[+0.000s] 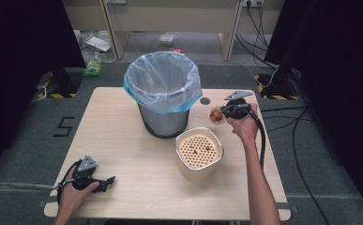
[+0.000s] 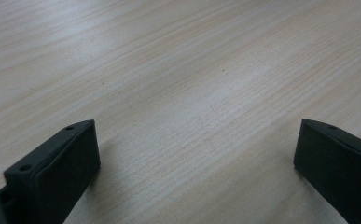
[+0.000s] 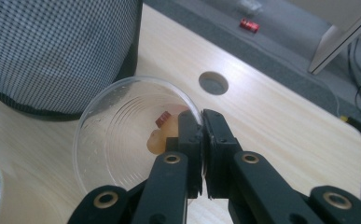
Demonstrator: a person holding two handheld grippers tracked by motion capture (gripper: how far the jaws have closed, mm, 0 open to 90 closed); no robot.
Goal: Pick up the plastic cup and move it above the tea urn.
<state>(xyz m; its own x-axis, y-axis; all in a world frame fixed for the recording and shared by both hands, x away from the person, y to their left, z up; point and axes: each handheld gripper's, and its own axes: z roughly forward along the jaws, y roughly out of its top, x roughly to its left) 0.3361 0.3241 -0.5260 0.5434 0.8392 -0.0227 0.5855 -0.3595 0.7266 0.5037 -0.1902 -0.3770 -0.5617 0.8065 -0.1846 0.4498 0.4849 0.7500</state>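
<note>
Presently the right gripper (image 3: 201, 122) is clamped on the rim of a clear plastic cup (image 3: 117, 140), one jaw inside the wall and one outside, the pads pressed together with only the thin wall between them. The cup is tipped on its side toward the camera, its mouth facing the viewer in the right gripper view. Pieces of food residue (image 3: 162, 133), pale orange with a reddish bit, sit inside the cup close to the gripped edge.

Taking the waste bin (image 1: 164, 91) as reference: it stands near the middle of the wooden table (image 1: 123, 154), a mesh body lined with a pale blue bag. From the high view the right gripper (image 1: 226, 111) and the cup (image 1: 216, 115) are just to the right of the bin, raised off the table surface and level with the bin's lower half. A round hole (image 1: 205, 101) in the tabletop lies between the bin and the gripper. A white container with a perforated strainer insert (image 1: 199, 151) stands in front of the bin, toward the person, with a few reddish scraps on the insert.

The left gripper (image 1: 105, 182) rests low on the table, well apart from the bin, at the near left corner. Its jaws stand wide apart over bare wood, nothing between them.
</note>
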